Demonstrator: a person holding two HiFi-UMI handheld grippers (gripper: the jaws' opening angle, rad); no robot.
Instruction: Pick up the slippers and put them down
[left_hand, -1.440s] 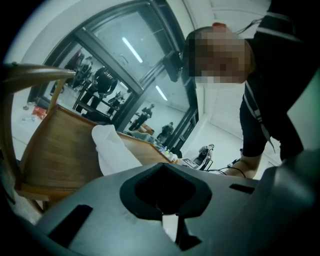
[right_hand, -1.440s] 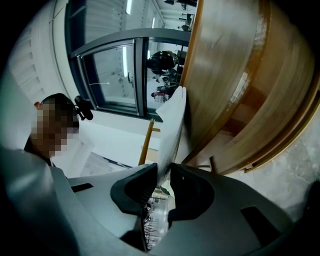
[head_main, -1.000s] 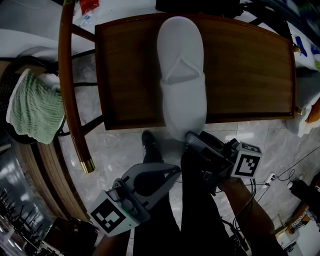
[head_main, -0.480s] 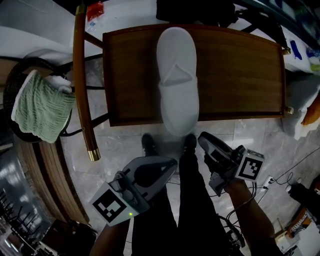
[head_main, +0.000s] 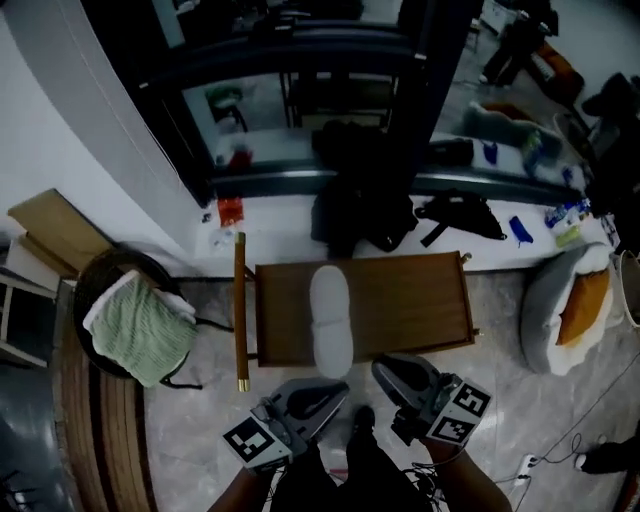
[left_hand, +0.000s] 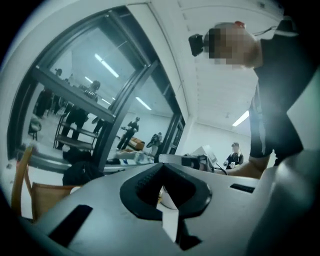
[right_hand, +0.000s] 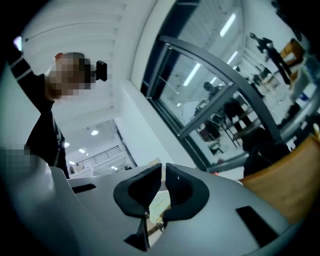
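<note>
One white slipper (head_main: 330, 318) lies lengthwise on the brown wooden table (head_main: 410, 305), heel toward me. Both grippers hang in the air on my side of the table, apart from the slipper. My left gripper (head_main: 335, 388) is shut, its tips meeting with nothing in them (left_hand: 161, 169). My right gripper (head_main: 380, 366) is closing, only a thin slit left between its pads and nothing in it (right_hand: 163, 170). Both gripper views look level across the room at glass walls, and neither shows the slipper.
A wooden rail (head_main: 240, 310) stands along the table's left side. A round chair with a green towel (head_main: 138, 330) is at the left, a grey pet bed with an orange cushion (head_main: 562, 305) at the right. Black bags (head_main: 360, 215) lie beyond the table by the glass wall.
Both grippers have risen well away from the table. The right gripper left the slipper's heel, rolled, opened and came nearly together. The slipper stays on the table.
</note>
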